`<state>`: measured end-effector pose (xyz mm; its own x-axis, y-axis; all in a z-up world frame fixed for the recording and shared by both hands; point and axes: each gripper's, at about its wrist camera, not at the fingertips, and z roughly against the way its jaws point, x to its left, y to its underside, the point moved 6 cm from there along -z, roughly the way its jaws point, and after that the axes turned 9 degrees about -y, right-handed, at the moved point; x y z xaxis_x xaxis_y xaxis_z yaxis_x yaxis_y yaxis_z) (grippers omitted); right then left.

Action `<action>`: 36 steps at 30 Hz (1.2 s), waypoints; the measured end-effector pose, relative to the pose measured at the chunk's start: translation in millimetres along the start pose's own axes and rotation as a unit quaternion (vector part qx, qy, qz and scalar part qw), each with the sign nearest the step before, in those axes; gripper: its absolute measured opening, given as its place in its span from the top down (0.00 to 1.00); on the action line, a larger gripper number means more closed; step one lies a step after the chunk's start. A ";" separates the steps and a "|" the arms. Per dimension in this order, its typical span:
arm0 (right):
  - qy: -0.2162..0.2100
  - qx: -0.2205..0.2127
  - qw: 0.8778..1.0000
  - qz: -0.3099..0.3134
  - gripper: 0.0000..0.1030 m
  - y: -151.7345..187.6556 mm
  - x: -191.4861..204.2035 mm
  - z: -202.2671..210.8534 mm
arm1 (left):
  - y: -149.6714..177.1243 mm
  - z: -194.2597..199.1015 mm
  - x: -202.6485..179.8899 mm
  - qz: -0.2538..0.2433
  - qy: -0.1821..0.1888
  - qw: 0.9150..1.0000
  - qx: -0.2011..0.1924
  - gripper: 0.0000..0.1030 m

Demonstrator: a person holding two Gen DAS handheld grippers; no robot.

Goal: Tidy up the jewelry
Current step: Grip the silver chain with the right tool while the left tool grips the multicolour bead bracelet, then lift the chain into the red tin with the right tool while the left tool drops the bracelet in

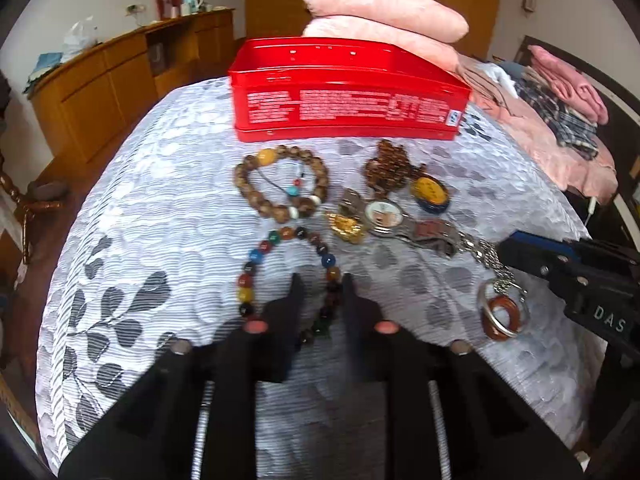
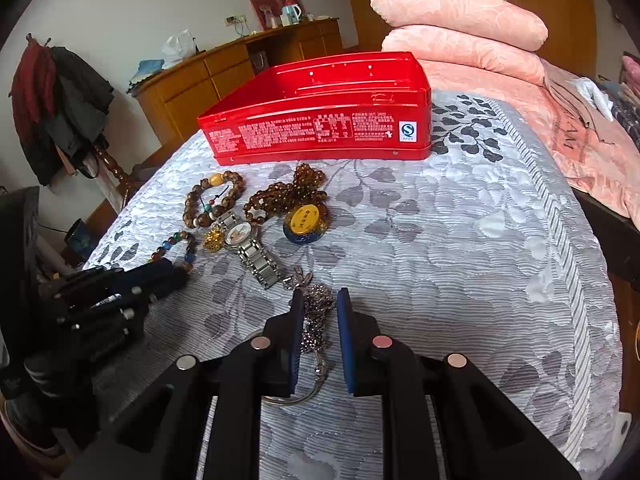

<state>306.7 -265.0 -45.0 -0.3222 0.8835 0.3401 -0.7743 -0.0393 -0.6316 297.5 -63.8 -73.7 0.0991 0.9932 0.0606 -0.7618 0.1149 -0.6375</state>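
Note:
An open red tin box (image 1: 344, 92) (image 2: 320, 120) stands at the back of the bedspread. In front of it lie a wooden bead bracelet (image 1: 280, 182) (image 2: 212, 198), a brown bead necklace (image 1: 390, 168) (image 2: 288, 194), a yellow-lidded round tin (image 1: 430, 194) (image 2: 304, 220), a metal watch (image 1: 390, 216) (image 2: 246, 244), a gold charm (image 1: 348, 228) and a silver chain with rings (image 1: 502, 308) (image 2: 316, 320). My left gripper (image 1: 320, 286) is open, its fingers straddling one side of a multicoloured bead bracelet (image 1: 280, 276). My right gripper (image 2: 320, 300) is open around the silver chain.
Pink folded quilts (image 2: 460, 28) are stacked behind the box. More pink bedding and clothes (image 1: 560, 112) lie at the right. A wooden sideboard (image 1: 120, 72) stands at the back left. A coat rack with clothes (image 2: 60, 108) stands beside the bed.

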 end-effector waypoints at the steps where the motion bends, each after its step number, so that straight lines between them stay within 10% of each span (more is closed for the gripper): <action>1: -0.001 0.001 1.000 0.000 0.84 0.2 0.7 -1.1 | -0.2 0.0 3.4 0.007 0.002 1.000 0.001 0.93; 13: 0.002 0.024 1.000 0.017 0.72 3.1 8.2 -15.2 | 0.6 0.5 7.2 0.008 0.005 1.000 -0.002 0.92; 18: 0.015 0.023 0.999 0.017 0.86 3.5 5.0 -13.3 | 0.8 1.1 7.6 0.010 0.006 1.000 -0.005 0.93; 36: -0.017 -0.065 0.997 0.048 0.87 -48.4 26.3 60.7 | -37.4 60.8 13.8 0.030 0.062 0.995 -0.074 0.93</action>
<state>302.6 -268.2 36.9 -0.4112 0.8618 0.2970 -0.6634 -0.0595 -0.7459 288.4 -53.3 -2.3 0.1418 0.9874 -0.0704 -0.6666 0.0427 -0.7442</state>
